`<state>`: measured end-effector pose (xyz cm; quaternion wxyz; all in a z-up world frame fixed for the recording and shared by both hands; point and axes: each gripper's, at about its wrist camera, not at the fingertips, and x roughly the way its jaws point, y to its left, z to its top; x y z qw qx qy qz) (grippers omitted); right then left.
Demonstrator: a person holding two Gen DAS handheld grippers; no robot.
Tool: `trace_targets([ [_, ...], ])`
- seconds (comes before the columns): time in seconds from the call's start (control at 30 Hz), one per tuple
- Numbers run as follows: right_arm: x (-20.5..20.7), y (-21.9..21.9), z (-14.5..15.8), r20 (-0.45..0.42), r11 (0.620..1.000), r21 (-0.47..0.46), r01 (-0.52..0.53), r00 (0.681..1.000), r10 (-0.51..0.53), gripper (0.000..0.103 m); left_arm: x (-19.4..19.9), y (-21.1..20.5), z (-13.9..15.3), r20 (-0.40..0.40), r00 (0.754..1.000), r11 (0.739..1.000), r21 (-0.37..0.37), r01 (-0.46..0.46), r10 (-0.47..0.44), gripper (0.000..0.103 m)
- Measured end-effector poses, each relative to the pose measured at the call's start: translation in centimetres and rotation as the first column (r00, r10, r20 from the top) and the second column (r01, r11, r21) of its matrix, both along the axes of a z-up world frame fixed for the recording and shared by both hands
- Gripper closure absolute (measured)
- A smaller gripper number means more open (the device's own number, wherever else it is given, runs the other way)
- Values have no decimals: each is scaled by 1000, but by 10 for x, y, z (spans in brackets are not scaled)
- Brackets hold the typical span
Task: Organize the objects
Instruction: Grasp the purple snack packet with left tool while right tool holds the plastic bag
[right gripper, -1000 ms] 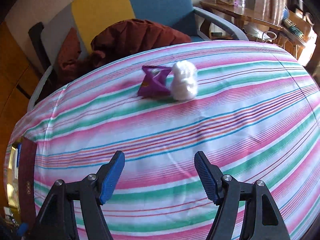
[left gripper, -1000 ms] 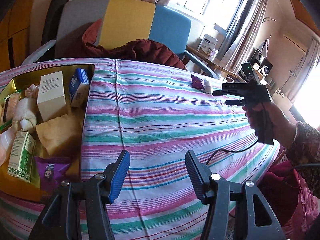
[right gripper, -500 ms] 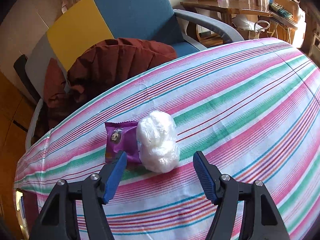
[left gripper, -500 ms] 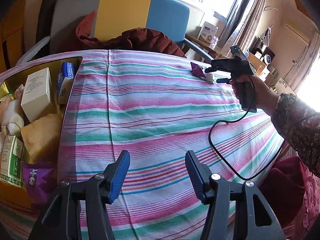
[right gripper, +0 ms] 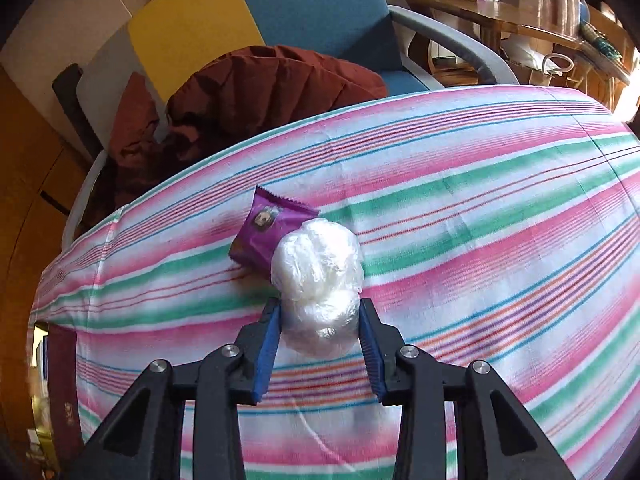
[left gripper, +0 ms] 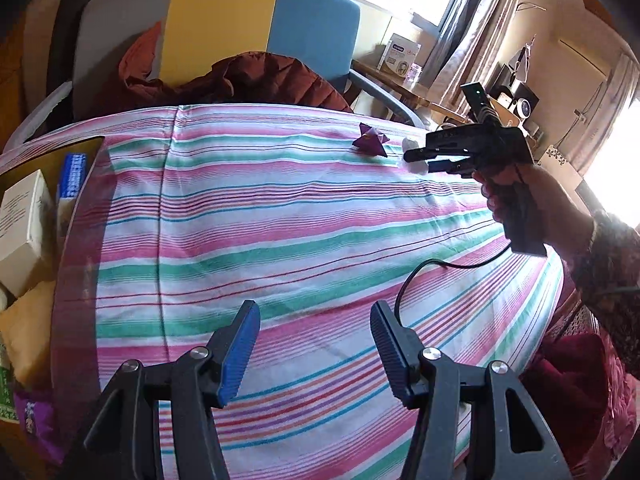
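A white plastic-wrapped bundle (right gripper: 318, 280) lies on the striped tablecloth (right gripper: 480, 220), touching a purple snack packet (right gripper: 266, 230). My right gripper (right gripper: 320, 320) has closed its blue pads against both sides of the bundle's near end. In the left wrist view the right gripper (left gripper: 416, 160) reaches the bundle (left gripper: 412, 148) beside the purple packet (left gripper: 370, 142) at the table's far side. My left gripper (left gripper: 314, 344) is open and empty above the cloth near the front edge.
A tray (left gripper: 86, 146) at the left holds a white box (left gripper: 22, 224), a blue carton (left gripper: 72, 172) and several packets. A grey, yellow and blue chair (left gripper: 224, 28) with a dark red jacket (left gripper: 260, 84) stands behind the table. A black cable (left gripper: 420, 276) trails from the right gripper.
My right gripper moved forward to the white bundle and closed its jaws on it. The left gripper stayed open and shifted slightly right.
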<state>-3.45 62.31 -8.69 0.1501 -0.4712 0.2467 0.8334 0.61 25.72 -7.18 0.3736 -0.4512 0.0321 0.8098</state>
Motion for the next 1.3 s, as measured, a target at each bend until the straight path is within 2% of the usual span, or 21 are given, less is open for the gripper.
trace_targets([
  [0.2, 40, 2, -13, 10, 997, -73, 26, 1000, -25, 64, -19, 44, 2, 7, 1000, 1000, 4, 28, -28, 45],
  [0.33, 54, 10, -25, -39, 993, -108, 41, 998, -45, 64, -36, 87, 7, -7, 998, 998, -16, 61, -61, 40],
  [0.47, 57, 19, -19, -40, 990, -125, 61, 997, -66, 64, -56, 141, 12, -68, 994, 994, -64, 85, -89, 38],
  [0.67, 67, 34, -22, -18, 971, -207, 116, 992, -123, 64, -95, 215, 5, -25, 994, 992, -71, 106, -108, 37],
  [0.77, 66, 35, -22, -10, 969, -213, 121, 992, -126, 64, -107, 250, -1, -60, 990, 987, -112, 118, -126, 37],
  [0.87, 63, 31, -21, 1, 973, -200, 117, 993, -119, 64, -121, 275, -8, -93, 987, 981, -155, 116, -131, 37],
  [0.93, 63, 32, -22, 2, 968, -217, 124, 992, -126, 64, -131, 286, -15, -86, 988, 979, -170, 112, -128, 36],
  [1.1, 64, 35, -22, 7, 962, -238, 133, 991, -135, 63, -145, 306, -27, -80, 986, 977, -167, 130, -145, 37],
  [1.13, 64, 35, -22, 8, 962, -237, 133, 991, -135, 63, -144, 310, -29, -87, 982, 973, -176, 152, -170, 41],
  [1.17, 64, 35, -22, 9, 962, -237, 134, 991, -136, 63, -142, 314, -31, -106, 975, 966, -192, 172, -195, 51],
  [1.23, 63, 34, -22, 8, 962, -237, 133, 991, -135, 62, -138, 320, -39, -133, 966, 956, -227, 187, -220, 63],
  [1.3, 64, 35, -22, 8, 962, -240, 133, 991, -136, 62, -134, 316, -42, -166, 961, 958, -223, 182, -221, 68],
])
